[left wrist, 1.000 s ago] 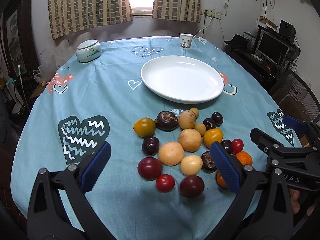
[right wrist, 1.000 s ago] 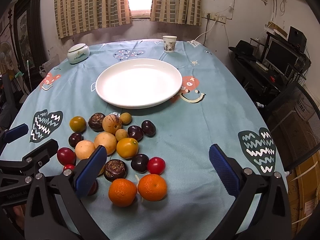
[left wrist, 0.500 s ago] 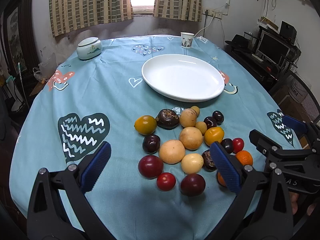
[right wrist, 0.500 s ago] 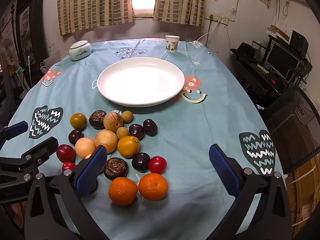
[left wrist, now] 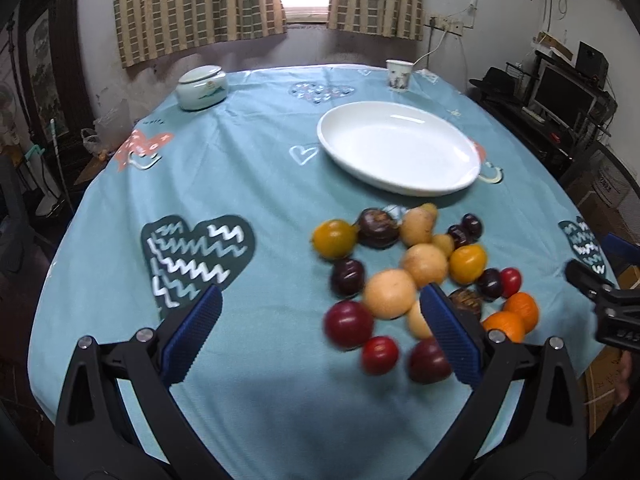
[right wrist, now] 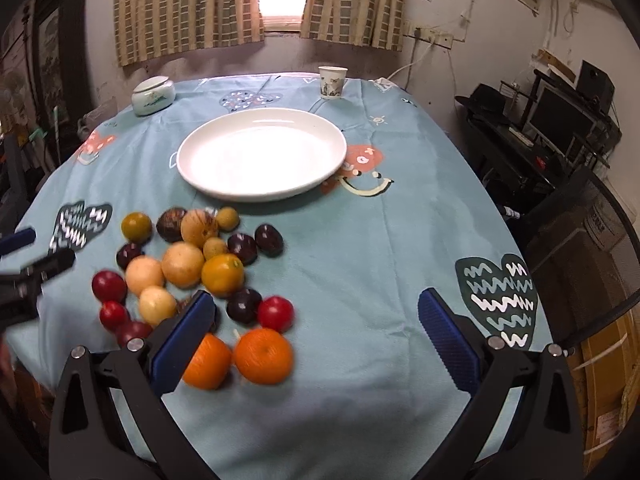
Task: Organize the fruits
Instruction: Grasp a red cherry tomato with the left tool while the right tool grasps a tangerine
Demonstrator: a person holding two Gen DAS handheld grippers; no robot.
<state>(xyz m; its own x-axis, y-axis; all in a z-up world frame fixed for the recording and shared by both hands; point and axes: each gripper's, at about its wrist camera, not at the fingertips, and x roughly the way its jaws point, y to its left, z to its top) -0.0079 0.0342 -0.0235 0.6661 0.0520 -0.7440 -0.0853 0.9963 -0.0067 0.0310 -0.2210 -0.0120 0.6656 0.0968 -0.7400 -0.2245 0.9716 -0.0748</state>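
On the blue patterned cloth covering the round surface (right wrist: 400, 240), a loose cluster of fruits (right wrist: 192, 264) lies unsorted just in front of the white oval plate (right wrist: 262, 152), which holds nothing. In the right wrist view the cluster sits toward 9 o'clock of the frame, the plate toward 12. Two oranges (right wrist: 262, 356) lie side by side at the cluster's near edge, touching or almost so, with a red tomato (right wrist: 275, 312) and a dark plum (right wrist: 243, 306) just beyond them. Pale yellow round fruits, an orange-yellow one (right wrist: 222, 274) and dark purple ones fill the middle; the near ones are blurred.

The right tool (right wrist: 316, 336) hangs above the cloth, its blue pads spread wide and holding nothing; its left pad overlaps one orange in the view. The left tool (left wrist: 320, 332) is likewise spread wide and empty, with a red plum (left wrist: 349, 324) and a small red tomato (left wrist: 379, 354) showing between its pads.

At the far edge of the surface stand a lidded ceramic jar (left wrist: 202, 87), toward 11 o'clock, and a paper cup (left wrist: 399, 75), toward 1 o'clock.
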